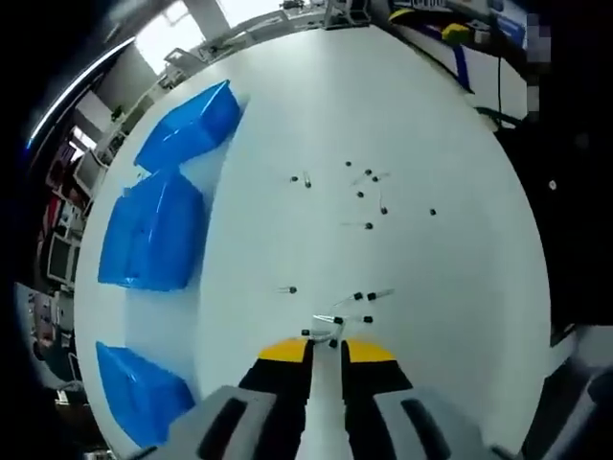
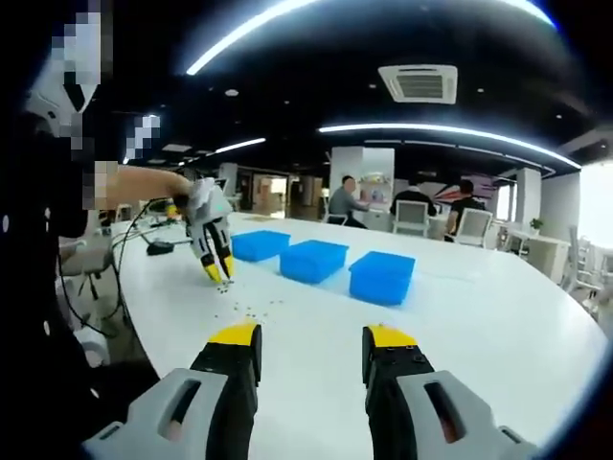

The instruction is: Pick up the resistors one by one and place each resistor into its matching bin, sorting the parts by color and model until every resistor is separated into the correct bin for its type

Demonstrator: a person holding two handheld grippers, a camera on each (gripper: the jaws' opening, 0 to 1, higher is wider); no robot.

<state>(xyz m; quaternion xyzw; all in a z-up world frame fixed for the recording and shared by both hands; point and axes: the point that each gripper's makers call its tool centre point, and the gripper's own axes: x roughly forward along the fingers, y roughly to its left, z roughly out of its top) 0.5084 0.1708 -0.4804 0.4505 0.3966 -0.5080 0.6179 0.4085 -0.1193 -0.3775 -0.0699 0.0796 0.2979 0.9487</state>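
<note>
Several small dark resistors (image 1: 368,195) with thin leads lie scattered on the white table (image 1: 460,287). My left gripper (image 1: 326,342) points down at the near cluster, its yellow-tipped jaws pressed together on a resistor (image 1: 333,342) at the tips. Three blue bins (image 1: 190,125) (image 1: 153,235) (image 1: 142,393) stand in a row to the left. In the right gripper view, the left gripper (image 2: 222,280) hangs over the scattered resistors (image 2: 251,309), tips close to the table. My right gripper (image 2: 311,345) is held well back, open and holding nothing. The bins (image 2: 261,245) (image 2: 314,261) (image 2: 381,277) stand beyond.
A person's hand (image 2: 153,182) holds the left gripper. Cables and a dark plug (image 2: 158,247) lie near the table's left edge. People sit at desks (image 2: 341,201) in the background. A cable (image 1: 498,91) hangs off the table's far edge.
</note>
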